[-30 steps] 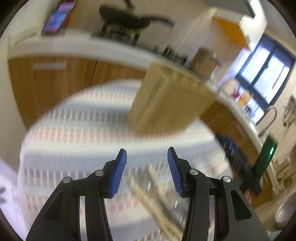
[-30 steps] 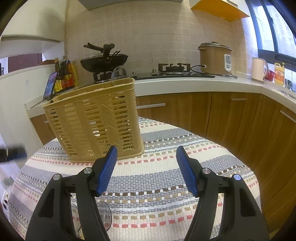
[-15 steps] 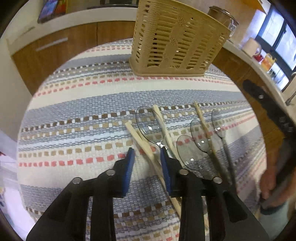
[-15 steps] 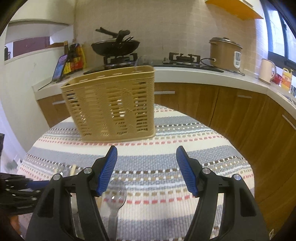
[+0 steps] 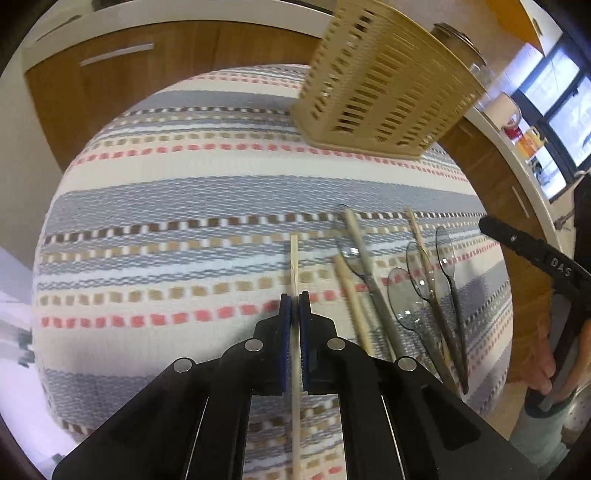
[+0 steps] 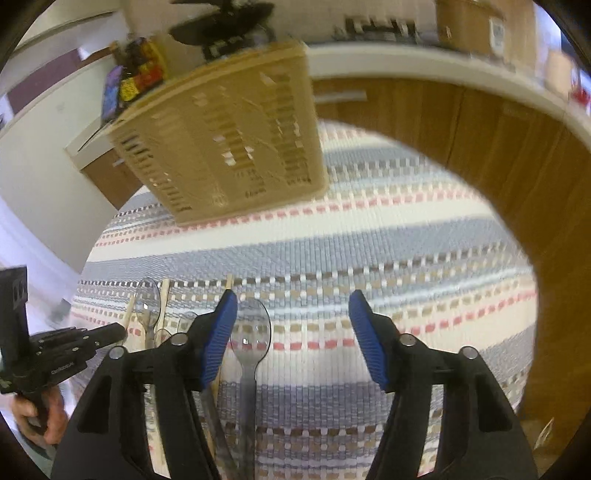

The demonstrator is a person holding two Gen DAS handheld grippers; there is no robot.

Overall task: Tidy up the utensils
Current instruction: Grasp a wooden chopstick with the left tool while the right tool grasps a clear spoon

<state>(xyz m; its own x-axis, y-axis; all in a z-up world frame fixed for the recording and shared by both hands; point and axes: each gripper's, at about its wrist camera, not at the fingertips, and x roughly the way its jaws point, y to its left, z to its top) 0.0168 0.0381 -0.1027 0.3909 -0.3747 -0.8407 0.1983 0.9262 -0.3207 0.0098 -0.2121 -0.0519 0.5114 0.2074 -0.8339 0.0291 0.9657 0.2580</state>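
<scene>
Round table under a striped woven cloth, grey, cream, pink and tan bands. Behind the table, wood-fronted cabinets with bar handles run under a white countertop that curves round to the table's right; on it, blurred, what looks like a dark pan on a hob, bottles to the left and a brown cooker pot to the right. Dark-framed window past the counter's right end gives daylight; walls pale.

Tan slotted basket on grey/cream/pink striped cloth w/ brown checks; pale wood chopstick, clear spoon, blue pads.
</scene>
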